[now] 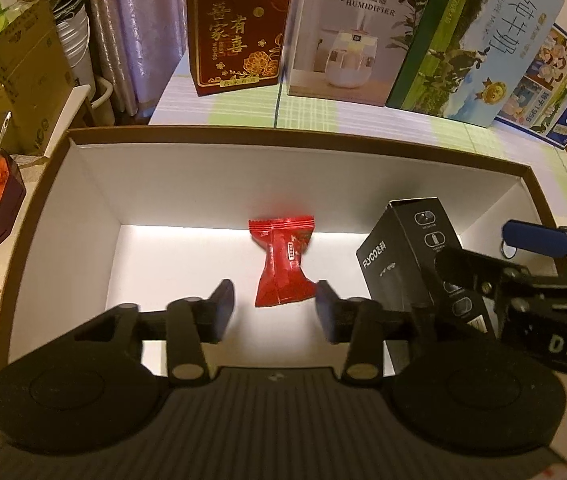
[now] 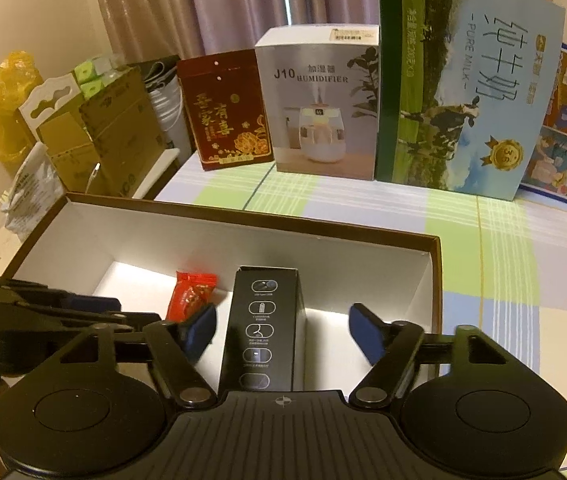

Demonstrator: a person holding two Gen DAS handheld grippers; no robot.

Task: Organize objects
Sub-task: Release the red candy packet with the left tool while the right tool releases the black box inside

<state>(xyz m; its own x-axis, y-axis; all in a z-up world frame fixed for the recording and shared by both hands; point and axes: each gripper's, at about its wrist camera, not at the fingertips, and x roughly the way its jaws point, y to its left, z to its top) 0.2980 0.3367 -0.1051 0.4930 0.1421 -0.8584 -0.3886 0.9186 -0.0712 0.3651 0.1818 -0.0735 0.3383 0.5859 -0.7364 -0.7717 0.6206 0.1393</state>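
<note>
Curtains hang behind a checked tablecloth (image 2: pixel 503 248) carrying a large open box (image 1: pixel 243 140) with white walls. Inside lie a red snack packet (image 1: pixel 281 262) and, to its right, a black carton (image 1: pixel 407 252) standing upright. The left gripper (image 1: pixel 273 312) hovers spread with the packet's near end between its fingers, untouched; the right gripper (image 2: pixel 283 332) straddles the carton, spread, pads clear. Both items look delivered. Beyond the box stand a red gift box (image 1: pixel 239 28), humidifier box (image 1: pixel 355 36) and milk cartons (image 1: pixel 479 52), possibly next; nothing blocks withdrawal.
</note>
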